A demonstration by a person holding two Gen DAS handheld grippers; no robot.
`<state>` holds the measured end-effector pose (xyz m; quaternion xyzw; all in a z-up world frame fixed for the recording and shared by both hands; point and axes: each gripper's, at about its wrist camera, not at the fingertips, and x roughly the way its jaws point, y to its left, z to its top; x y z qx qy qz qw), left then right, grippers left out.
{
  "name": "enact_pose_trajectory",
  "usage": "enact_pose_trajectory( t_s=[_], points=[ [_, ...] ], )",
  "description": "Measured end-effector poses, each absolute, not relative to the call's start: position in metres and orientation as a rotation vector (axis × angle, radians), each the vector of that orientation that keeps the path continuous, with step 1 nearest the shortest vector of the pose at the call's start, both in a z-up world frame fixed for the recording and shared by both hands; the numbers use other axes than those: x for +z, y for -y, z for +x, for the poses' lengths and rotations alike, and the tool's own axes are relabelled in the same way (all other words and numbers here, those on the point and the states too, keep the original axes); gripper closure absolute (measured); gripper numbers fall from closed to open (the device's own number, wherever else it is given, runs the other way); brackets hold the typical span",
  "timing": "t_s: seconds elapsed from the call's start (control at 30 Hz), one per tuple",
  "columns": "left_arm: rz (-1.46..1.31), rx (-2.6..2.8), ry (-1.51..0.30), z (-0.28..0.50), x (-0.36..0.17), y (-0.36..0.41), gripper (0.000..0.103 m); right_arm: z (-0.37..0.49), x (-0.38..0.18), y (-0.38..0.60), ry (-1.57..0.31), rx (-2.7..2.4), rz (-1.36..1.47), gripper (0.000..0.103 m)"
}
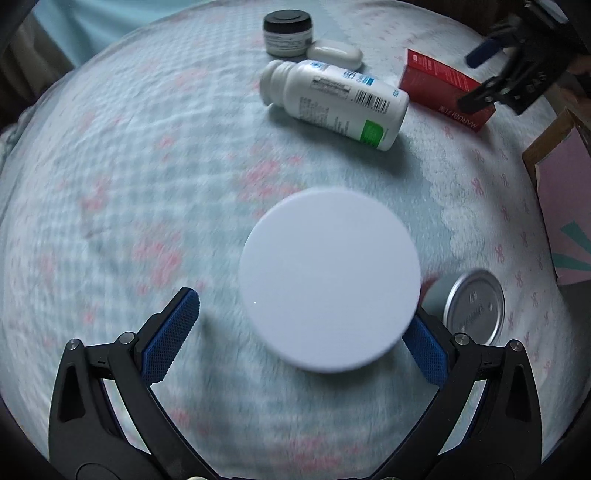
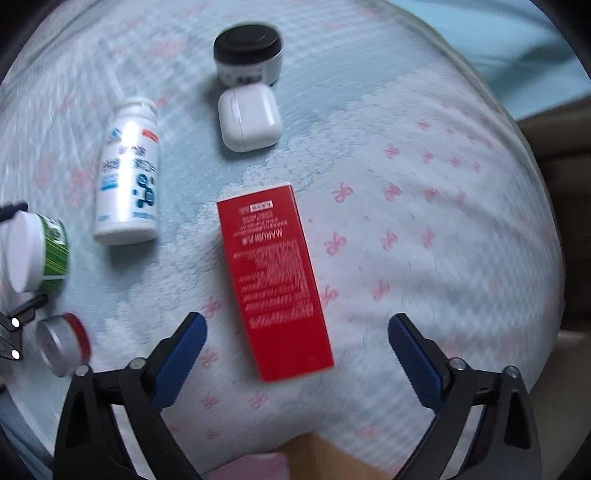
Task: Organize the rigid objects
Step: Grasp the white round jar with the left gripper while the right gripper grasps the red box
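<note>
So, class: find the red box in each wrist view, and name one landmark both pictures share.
Left wrist view: the red box lies upper right, just past the base of the fallen white bottle, with the right claw above it.
Right wrist view: the red box lies centre, reaching down between the open fingers.
Shared landmark: the black-lidded jar beside the white earbud case.

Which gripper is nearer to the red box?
Right. The right gripper is over the red box, jaws open on both sides of it. The left gripper is farther away, around the white-lidded jar.
</note>
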<state>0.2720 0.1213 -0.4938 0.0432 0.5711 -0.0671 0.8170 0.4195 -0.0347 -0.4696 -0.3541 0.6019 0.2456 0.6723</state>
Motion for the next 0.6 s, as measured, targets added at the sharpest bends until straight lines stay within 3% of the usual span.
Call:
enact_pose_trajectory(
  t_s=[0.17,0.3,0.4,0.6],
  points=[
    [0.106,-0.158,-1.221,0.286,-0.497,-0.113,0.01,0.428,-0.486,0.026,-1.391,0.579,-0.831,0.024],
    [0.096,-0.19,-1.237,0.29,-0.5,-0.108,0.035,0.432,-0.494,0.021,-1.42,0.608,-0.837,0.041],
    [0.121,-0.189,-1.231,0.289,-0.498,-0.102,0.035,0.432,-0.497,0.018,-1.434,0.625,-0.83,0.06],
    [0.104,-0.192,-1.236,0.287,-0.496,-0.103,0.035,0.428,-0.497,0.011,-1.419,0.629,-0.845,0.063]
  ],
)
